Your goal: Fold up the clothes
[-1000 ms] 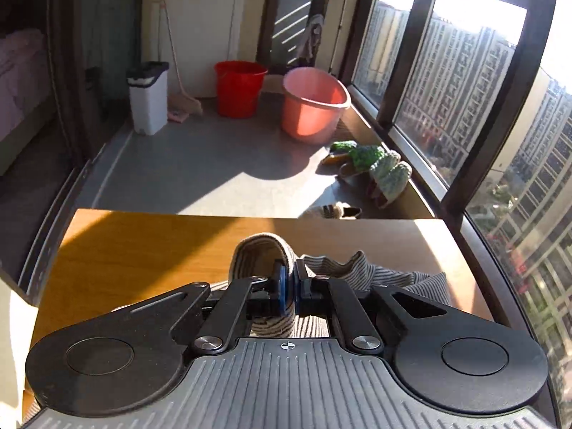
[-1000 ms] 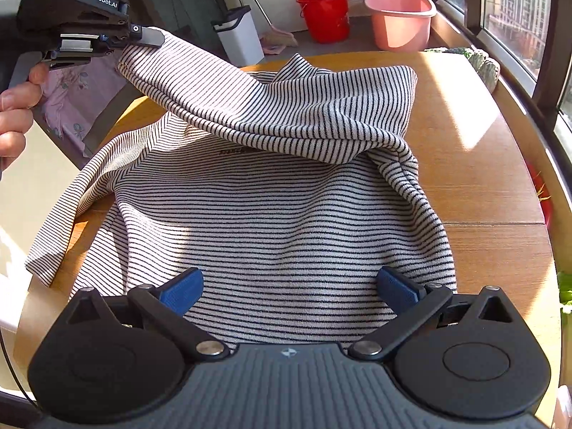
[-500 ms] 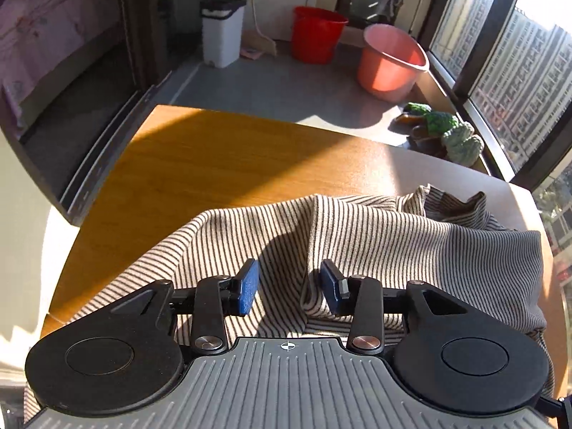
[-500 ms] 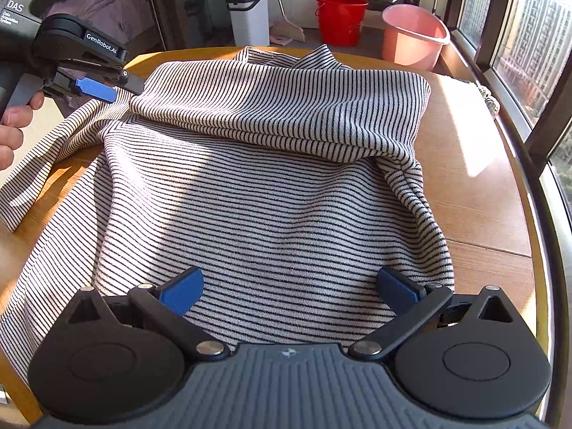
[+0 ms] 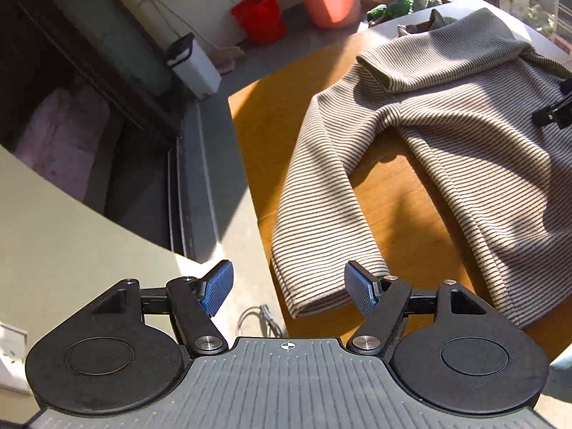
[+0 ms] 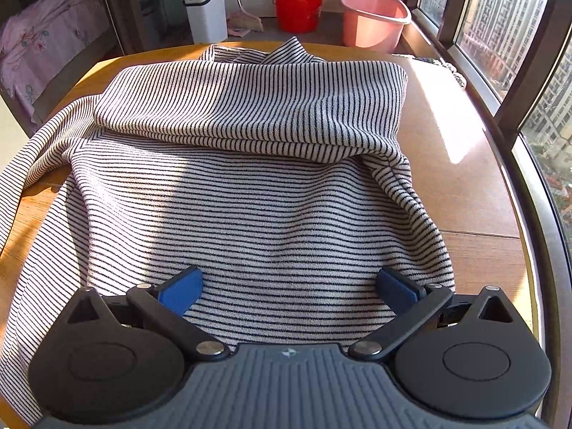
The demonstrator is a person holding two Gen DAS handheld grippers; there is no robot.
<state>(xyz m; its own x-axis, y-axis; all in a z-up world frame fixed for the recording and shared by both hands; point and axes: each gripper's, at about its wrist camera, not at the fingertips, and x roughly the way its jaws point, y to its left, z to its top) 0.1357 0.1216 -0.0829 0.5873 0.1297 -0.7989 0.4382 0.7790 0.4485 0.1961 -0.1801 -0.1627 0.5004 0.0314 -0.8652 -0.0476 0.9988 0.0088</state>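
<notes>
Cloth like the striped top (image 6: pixel 257 193), spread on the bench (image 6: pixel 461 164), is judged soft and floppy, best pinched at the sleeve cuff (image 5: pixel 314 296) between the left gripper's (image 5: pixel 287 287) just-opened jaws, which hold nothing, like the right gripper's (image 6: pixel 289 287) wide jaws.

Beyond the wooden worktop (image 6: pixel 464 164), a red bucket (image 6: pixel 298 6), pink basin (image 6: pixel 373 19) and white bin (image 6: pixel 206 10) stand on the floor; a pink-covered bed (image 6: pixel 46 35) lies left.

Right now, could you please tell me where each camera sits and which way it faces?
Left wrist: on the left hand-held gripper, jaws open, looking down past the table edge at the striped sweater sleeve.
Right wrist: on the right hand-held gripper, jaws open over the sweater's body, facing the windows.
Shared: sweater, table, red bucket, pink basin, white bin.
</notes>
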